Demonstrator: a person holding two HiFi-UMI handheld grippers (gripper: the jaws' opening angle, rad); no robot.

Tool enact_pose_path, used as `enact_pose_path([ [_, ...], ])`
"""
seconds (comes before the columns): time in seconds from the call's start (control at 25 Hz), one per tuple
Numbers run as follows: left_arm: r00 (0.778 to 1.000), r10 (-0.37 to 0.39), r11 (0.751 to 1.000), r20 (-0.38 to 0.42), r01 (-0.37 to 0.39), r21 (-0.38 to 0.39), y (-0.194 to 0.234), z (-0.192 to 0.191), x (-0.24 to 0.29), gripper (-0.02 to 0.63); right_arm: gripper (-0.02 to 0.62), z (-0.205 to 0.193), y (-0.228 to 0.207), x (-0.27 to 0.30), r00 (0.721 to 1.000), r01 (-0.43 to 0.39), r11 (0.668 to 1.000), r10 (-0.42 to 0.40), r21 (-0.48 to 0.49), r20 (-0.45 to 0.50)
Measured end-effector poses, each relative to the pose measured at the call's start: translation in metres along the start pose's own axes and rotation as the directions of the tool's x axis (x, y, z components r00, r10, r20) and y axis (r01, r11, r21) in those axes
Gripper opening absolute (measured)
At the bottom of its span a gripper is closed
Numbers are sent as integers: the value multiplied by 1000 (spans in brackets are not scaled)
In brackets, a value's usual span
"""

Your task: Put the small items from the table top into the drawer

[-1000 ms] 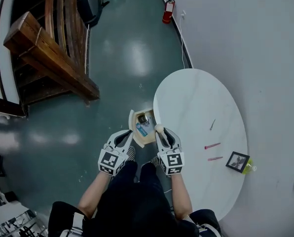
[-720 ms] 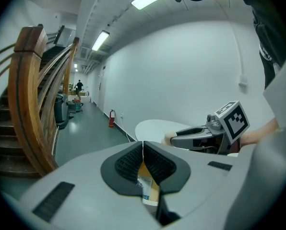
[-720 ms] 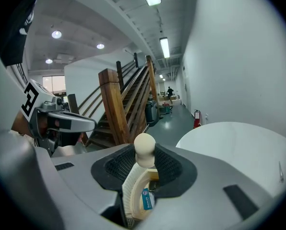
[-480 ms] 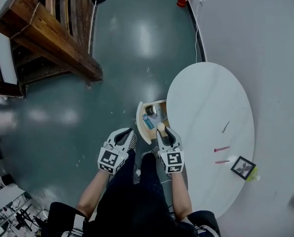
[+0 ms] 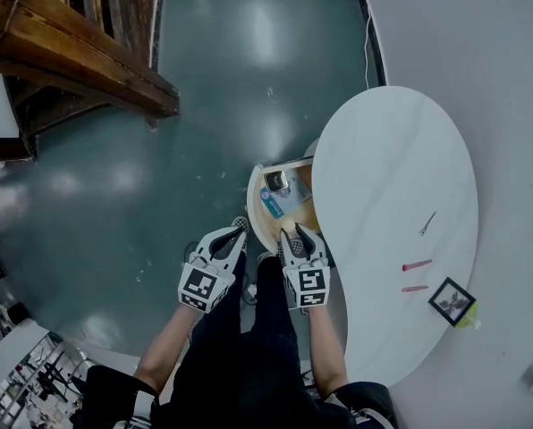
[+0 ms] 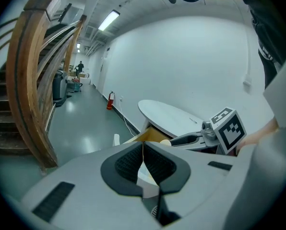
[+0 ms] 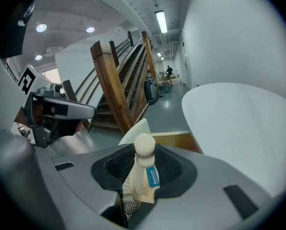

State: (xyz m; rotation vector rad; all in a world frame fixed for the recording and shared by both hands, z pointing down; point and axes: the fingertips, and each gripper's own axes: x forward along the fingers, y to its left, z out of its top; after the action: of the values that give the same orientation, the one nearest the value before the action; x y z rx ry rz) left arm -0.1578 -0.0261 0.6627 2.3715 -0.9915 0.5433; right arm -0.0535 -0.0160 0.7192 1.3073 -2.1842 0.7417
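Clamps a cream bottle point(image 7: 144, 169), round cap up and blue label showing, between the jaws of the right gripper point(image 5: 295, 233). Hangs at the near end of the open drawer point(image 5: 252, 206), seemingly just above its rim. Juts from the table's point(image 5: 383, 150) left edge, that drawer, with a small dark box point(image 5: 276, 182) and a blue-labelled item point(image 5: 273, 204) inside. Hovers just left of the drawer front with the left gripper point(image 5: 238, 231), jaws pressed together on nothing. Near the table's right edge: two pink sticks point(image 5: 417, 264), a thin dark pin point(image 5: 427, 223), a black frame point(image 5: 452, 301).
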Motion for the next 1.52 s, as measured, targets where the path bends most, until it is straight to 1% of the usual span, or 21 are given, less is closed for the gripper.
enact_pose_path([
  [0.16,1000,-4,1000,-3,4,-11,6,-6,8,21,146,-17,-3,24,999,-10,1000,10,0,-43],
  [0.28,1000,2,1000,-4,-2,-16,12,-4,10,21,146,-18,-6,42,998,-19,1000,19,6,-61],
  [0.44,1000,13,1000,-3,-13,-20,19,-12,8,21,146,-22,-13,67,996,-20,1000,20,-2,-86],
  [0.6,1000,19,999,-13,-19,-27,24,-14,4,21,146,-21,-15,92,993,-25,999,22,-30,-118],
  [0.92,998,60,997,-7,-60,-56,35,-19,-4,21,147,-45,-18,134,969,-53,998,46,-21,-243],
  [1.16,997,81,994,-9,-81,-79,41,-26,-10,21,147,-60,-25,159,954,-60,997,45,-43,-296],
  [1.52,994,113,989,-9,-113,-100,52,-29,-17,21,147,-68,-22,181,935,-92,995,74,-37,-347],
])
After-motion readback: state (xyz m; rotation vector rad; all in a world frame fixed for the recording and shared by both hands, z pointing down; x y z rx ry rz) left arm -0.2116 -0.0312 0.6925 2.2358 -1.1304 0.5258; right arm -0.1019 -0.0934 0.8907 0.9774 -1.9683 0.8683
